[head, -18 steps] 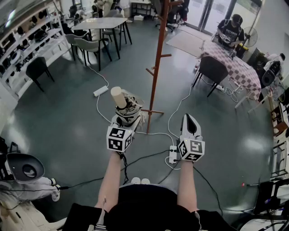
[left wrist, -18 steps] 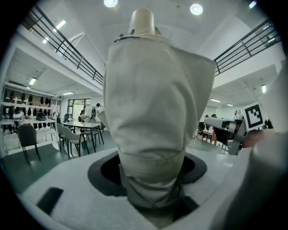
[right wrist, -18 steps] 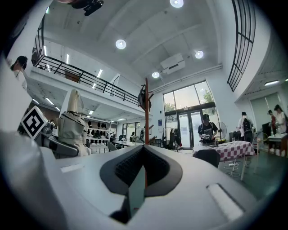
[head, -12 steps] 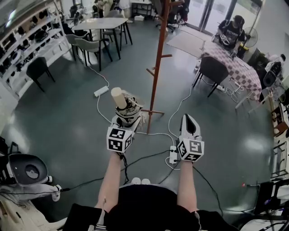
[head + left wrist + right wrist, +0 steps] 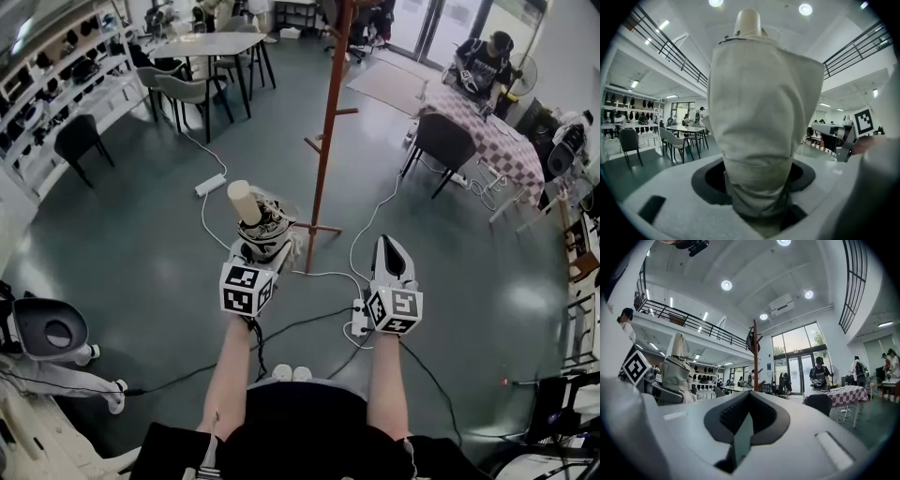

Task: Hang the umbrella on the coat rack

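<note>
Head view: left tool (image 5: 262, 246) grips the umbrella (image 5: 251, 212) (right tool (image 5: 392, 255) closed, empty) near the coat rack (image 5: 325, 141), floor (image 5: 141, 234) between.

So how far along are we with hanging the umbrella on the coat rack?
Done: the folded umbrella is picked up and clamped in the left gripper, cream end up. In hand: it is held short of the coat rack, not touching it. Left: carrying it to a peg and hanging it there. The right gripper is shut and empty.
</note>
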Demonstrator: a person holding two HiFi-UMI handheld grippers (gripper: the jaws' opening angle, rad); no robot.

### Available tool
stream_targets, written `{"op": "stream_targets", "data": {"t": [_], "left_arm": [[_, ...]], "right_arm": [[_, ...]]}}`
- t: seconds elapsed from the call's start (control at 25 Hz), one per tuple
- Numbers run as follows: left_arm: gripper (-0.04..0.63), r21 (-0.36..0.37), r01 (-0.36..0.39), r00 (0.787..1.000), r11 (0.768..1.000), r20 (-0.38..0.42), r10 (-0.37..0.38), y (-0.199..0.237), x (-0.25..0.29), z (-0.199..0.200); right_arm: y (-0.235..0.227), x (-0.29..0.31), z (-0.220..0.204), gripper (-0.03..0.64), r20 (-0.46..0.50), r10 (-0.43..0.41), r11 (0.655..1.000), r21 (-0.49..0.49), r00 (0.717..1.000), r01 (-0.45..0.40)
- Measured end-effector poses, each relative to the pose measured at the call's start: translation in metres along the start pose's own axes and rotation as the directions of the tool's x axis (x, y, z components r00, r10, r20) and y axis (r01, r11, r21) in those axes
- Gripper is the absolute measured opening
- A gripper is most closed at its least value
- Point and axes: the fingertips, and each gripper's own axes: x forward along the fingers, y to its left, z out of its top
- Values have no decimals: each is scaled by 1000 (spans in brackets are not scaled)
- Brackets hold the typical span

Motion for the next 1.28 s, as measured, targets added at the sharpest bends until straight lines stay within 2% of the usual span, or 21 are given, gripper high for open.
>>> {"op": "stream_targets", "data": {"t": [0.24, 0.68, 1.0, 1.28], "left_arm": [[288, -13, -14, 1000, 1000, -25, 14, -4, 0, -13], [288, -47, -70, 997, 996, -34, 69, -17, -2, -35], [288, -43, -92, 995, 995, -34, 91, -11, 0, -31], [288, -29, -84, 996, 996, -22, 83, 6, 32, -25]], "right_arm": [[0, 2, -13, 8, -29, 28, 1000, -11, 999, -29], [-18, -1, -30, 9, -30, 82, 996, 33, 996, -81], [-20, 10, -31, 9, -21, 97, 994, 50, 995, -96], [-32, 42, -38, 9, -14, 86, 995, 47, 996, -85]]}}
